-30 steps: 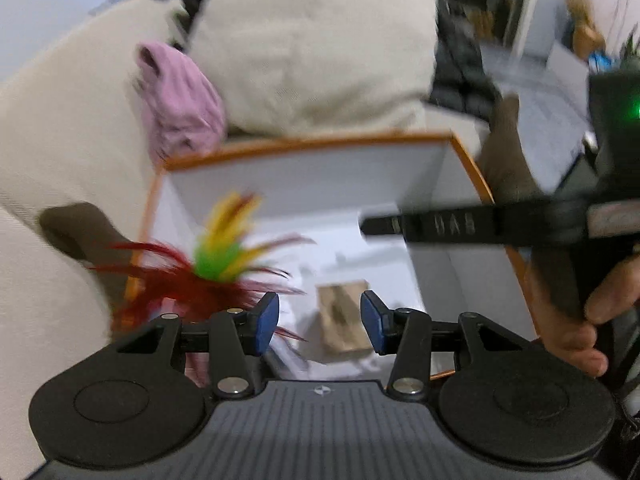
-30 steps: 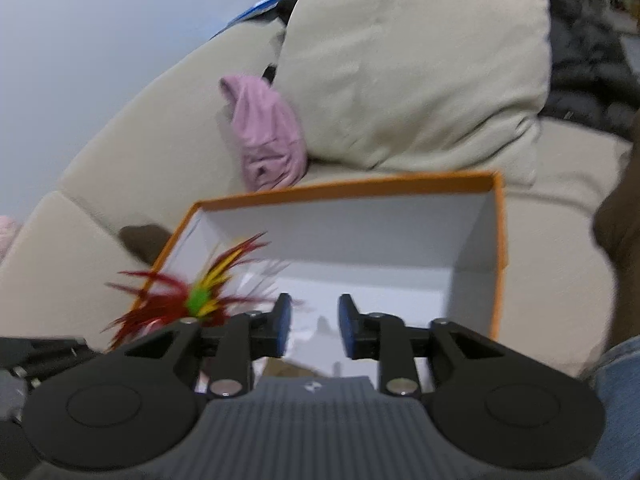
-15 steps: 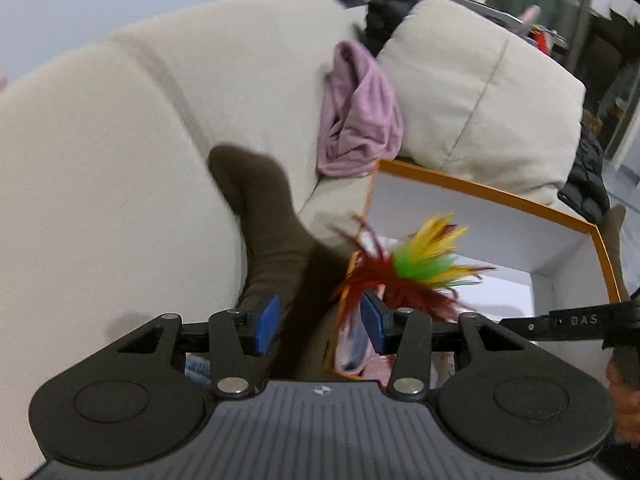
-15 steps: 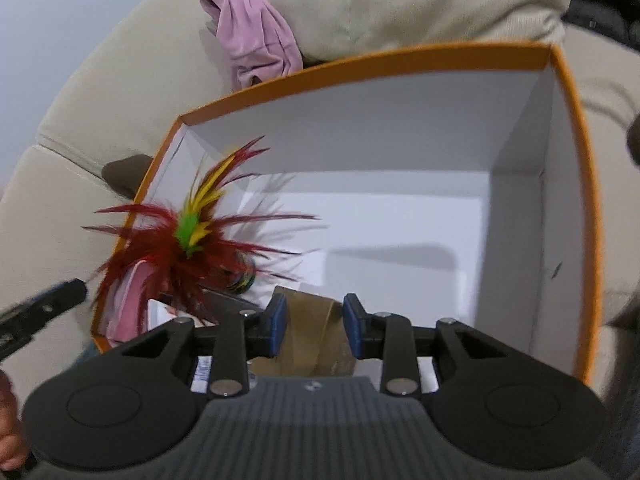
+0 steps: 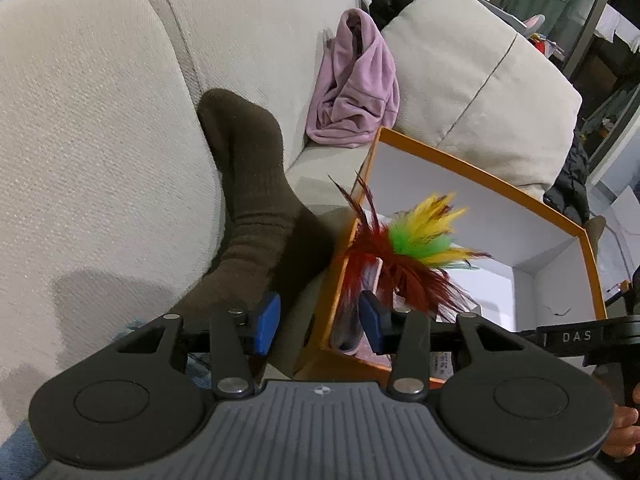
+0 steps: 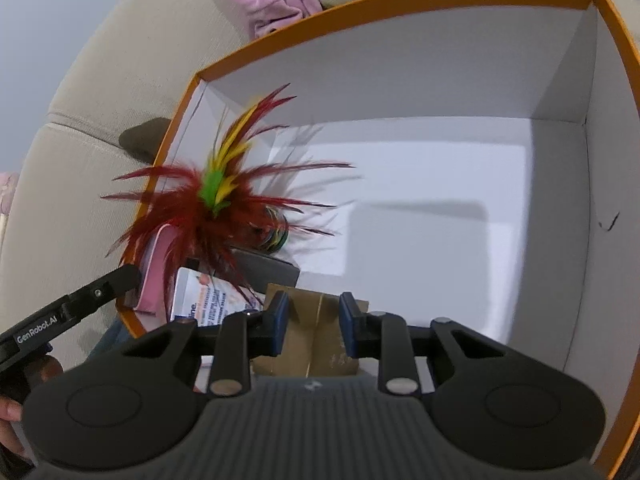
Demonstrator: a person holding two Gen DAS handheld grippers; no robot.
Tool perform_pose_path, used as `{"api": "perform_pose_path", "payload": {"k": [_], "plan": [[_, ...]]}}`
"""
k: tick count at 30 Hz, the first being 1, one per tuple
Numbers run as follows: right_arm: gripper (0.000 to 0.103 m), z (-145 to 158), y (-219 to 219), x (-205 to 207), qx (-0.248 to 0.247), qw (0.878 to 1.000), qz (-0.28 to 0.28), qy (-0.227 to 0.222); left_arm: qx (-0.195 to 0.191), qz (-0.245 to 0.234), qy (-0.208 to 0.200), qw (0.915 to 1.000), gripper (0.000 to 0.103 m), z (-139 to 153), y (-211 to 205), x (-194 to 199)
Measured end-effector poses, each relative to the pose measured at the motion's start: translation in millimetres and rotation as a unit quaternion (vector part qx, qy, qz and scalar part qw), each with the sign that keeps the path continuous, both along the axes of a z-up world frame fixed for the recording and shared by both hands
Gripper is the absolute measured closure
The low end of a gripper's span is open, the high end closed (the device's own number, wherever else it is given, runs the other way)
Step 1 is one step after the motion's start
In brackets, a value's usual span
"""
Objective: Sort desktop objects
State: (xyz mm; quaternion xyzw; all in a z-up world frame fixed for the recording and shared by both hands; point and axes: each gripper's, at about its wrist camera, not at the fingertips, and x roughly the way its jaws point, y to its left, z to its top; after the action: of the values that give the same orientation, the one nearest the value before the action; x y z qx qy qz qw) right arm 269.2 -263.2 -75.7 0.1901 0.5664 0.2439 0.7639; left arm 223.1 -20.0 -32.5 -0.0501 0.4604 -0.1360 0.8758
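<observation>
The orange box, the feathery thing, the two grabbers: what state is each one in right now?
Orange box: open, no lid on it, far half of the floor bare.
Feather toy: inside the box at its left side, feathers fanned upward.
Brown packet: lying flat on the box floor.
Left gripper: open, holding nothing, beside the box's near corner.
Right gripper: open, over the brown packet.
Pink cloth: crumpled on the sofa.
</observation>
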Motion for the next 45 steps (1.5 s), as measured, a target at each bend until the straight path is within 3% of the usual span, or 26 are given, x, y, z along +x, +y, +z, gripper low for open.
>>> {"api": "perform_pose_path", "payload": {"k": [7,11,15,21,27,33,40,45], "plan": [[0.072,-4,-2,0,0.014,1.0,-0.015,0.005,-0.009,0.005,-0.006,0.9999,0.058,1,1,-1],[0.068,0,2,-5,0.002,1.0,-0.003,-0.016,-0.011,-0.001,-0.036,0.9993,0.058,13,1,-9],[0.067,21,5,-23,-0.019,0.995,0.005,-0.1,-0.018,-0.009,-0.052,0.9984,0.057,26,4,-20],[0.063,60,-16,-70,-0.006,0.97,-0.016,-0.242,-0.016,-0.045,-0.074,0.9961,0.057,41,4,-53],[0.057,66,-52,-132,-0.026,0.947,-0.067,-0.312,-0.016,-0.124,-0.067,0.9899,0.057,33,-12,-96],[0.058,57,-90,-187,-0.077,0.944,-0.114,-0.299,-0.066,-0.165,-0.012,0.984,0.055,16,-35,-129],[0.057,33,-103,-219,-0.116,0.957,-0.1,-0.245,-0.065,-0.144,0.06,0.9856,0.047,-17,-63,-153],[0.053,8,-112,-213,-0.085,0.975,-0.093,-0.182,-0.074,-0.135,0.095,0.9835,0.038,-32,-76,-155]]}}
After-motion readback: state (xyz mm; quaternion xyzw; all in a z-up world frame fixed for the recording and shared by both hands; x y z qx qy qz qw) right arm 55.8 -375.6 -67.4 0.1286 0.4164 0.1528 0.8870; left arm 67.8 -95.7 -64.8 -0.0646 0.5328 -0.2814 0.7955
